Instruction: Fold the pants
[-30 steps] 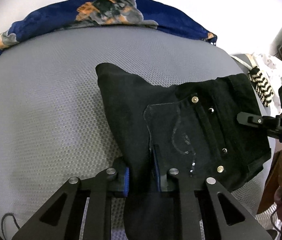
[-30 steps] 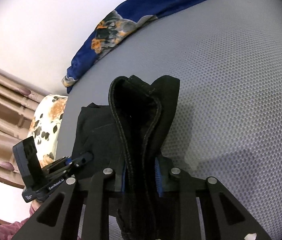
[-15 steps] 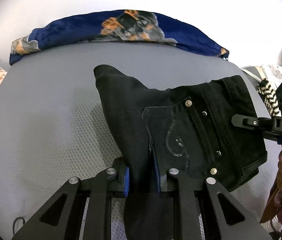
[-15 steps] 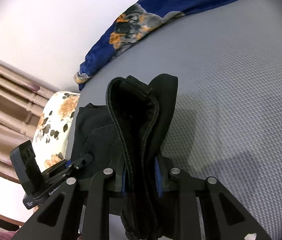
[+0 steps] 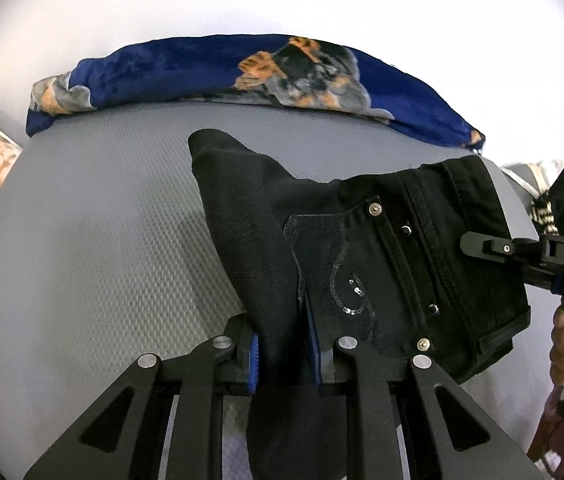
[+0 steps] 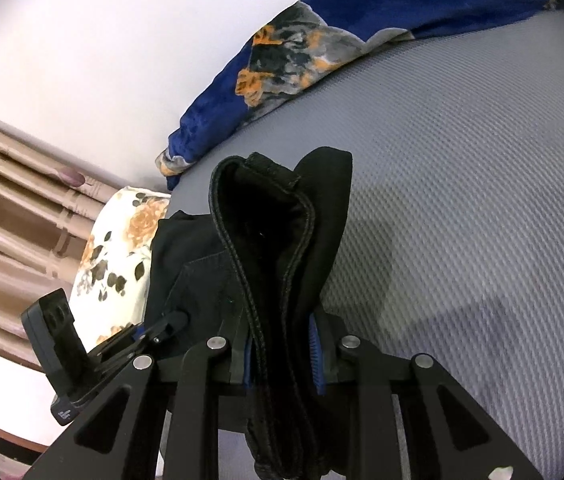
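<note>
Black pants (image 5: 362,248) with rivets and a sequined back pocket hang in the air above the grey textured bed surface (image 5: 94,264). My left gripper (image 5: 282,348) is shut on a fold of the pants near the pocket. My right gripper (image 6: 282,348) is shut on the bunched waistband end of the pants (image 6: 278,240). The right gripper also shows at the right edge of the left wrist view (image 5: 482,245), at the waistband. The left gripper shows at the lower left of the right wrist view (image 6: 162,328).
A blue blanket with orange and grey print (image 5: 242,76) lies along the far edge of the bed, by a white wall. A floral pillow (image 6: 118,264) and beige curtains (image 6: 10,216) are at the left. A striped item (image 5: 542,216) lies at the right.
Both grippers have risen and tilted back with the pants still held; more of the wall, blanket and pillow has come into view. The grips have not changed.
</note>
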Tool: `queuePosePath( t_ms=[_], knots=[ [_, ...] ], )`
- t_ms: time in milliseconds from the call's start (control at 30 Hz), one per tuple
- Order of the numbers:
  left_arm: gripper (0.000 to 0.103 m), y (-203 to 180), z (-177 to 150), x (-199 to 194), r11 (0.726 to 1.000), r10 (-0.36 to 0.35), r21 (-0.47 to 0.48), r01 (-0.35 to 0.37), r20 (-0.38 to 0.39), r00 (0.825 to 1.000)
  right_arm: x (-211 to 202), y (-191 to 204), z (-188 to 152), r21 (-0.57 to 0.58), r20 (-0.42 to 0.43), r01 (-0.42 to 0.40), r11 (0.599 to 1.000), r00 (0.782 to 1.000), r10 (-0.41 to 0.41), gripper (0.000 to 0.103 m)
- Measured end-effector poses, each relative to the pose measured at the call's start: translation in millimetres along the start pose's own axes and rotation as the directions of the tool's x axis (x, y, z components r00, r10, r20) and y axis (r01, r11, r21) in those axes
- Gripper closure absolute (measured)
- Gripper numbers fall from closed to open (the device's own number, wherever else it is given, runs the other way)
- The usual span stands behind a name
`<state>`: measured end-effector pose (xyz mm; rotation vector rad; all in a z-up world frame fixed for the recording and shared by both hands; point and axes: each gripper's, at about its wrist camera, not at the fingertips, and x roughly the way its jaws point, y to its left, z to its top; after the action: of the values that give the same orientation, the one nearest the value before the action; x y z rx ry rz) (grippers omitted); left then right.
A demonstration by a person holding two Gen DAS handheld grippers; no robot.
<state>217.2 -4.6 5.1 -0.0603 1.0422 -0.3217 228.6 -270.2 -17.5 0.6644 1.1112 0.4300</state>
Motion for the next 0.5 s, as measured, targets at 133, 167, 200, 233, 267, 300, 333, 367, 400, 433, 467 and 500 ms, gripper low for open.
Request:
queuePosePath(
  t_ms=[133,167,200,233,267,300,333,367,400,433,467,500],
  knots=[
    [0.084,14,24,14,1.000,0.006,-0.016,-0.006,0.009,1.000,19,0,27,0.000,-0.008,0.003,1.000,1.000,-0.003,0.082],
    [0.084,17,30,18,1.000,0.012,-0.017,-0.012,0.013,1.000,23,0,34,0.001,-0.008,0.003,1.000,1.000,-0.003,0.082],
    [0.084,20,36,21,1.000,0.016,-0.017,-0.015,0.016,1.000,28,0,41,0.001,-0.008,0.004,1.000,1.000,-0.004,0.082],
    [0.084,22,41,24,1.000,0.019,-0.016,-0.019,0.019,1.000,34,-1,49,0.003,-0.009,0.004,1.000,1.000,-0.004,0.082],
    [0.084,25,46,28,1.000,0.023,-0.016,-0.023,0.024,0.999,38,-1,54,0.002,-0.008,0.006,1.000,1.000,-0.006,0.082],
    [0.084,28,50,32,1.000,0.027,-0.015,-0.027,0.027,0.999,42,-2,58,0.000,-0.006,0.011,1.000,1.000,-0.011,0.082],
    [0.084,31,53,37,0.999,0.032,-0.014,-0.032,0.027,0.999,46,-3,63,0.000,-0.004,0.019,1.000,1.000,-0.019,0.082],
    [0.084,35,56,44,0.999,0.034,-0.017,-0.034,0.023,0.999,51,-4,69,-0.005,-0.001,0.033,0.999,0.999,-0.033,0.082],
    [0.083,40,57,52,0.999,0.035,-0.022,-0.034,0.010,0.999,55,-5,72,-0.008,0.000,0.050,0.999,0.999,-0.050,0.082],
    [0.083,44,56,61,0.999,0.037,-0.031,-0.037,-0.009,0.999,60,-9,74,-0.003,-0.002,0.073,0.997,0.997,-0.073,0.081],
    [0.081,48,54,68,0.998,0.047,-0.039,-0.048,-0.026,0.999,67,-13,75,-0.002,-0.008,0.111,0.994,0.994,-0.111,0.081],
    [0.078,52,50,76,0.997,0.058,-0.042,-0.060,-0.040,0.998,71,-16,74,-0.011,-0.009,0.158,0.987,0.987,-0.158,0.077]
  ],
)
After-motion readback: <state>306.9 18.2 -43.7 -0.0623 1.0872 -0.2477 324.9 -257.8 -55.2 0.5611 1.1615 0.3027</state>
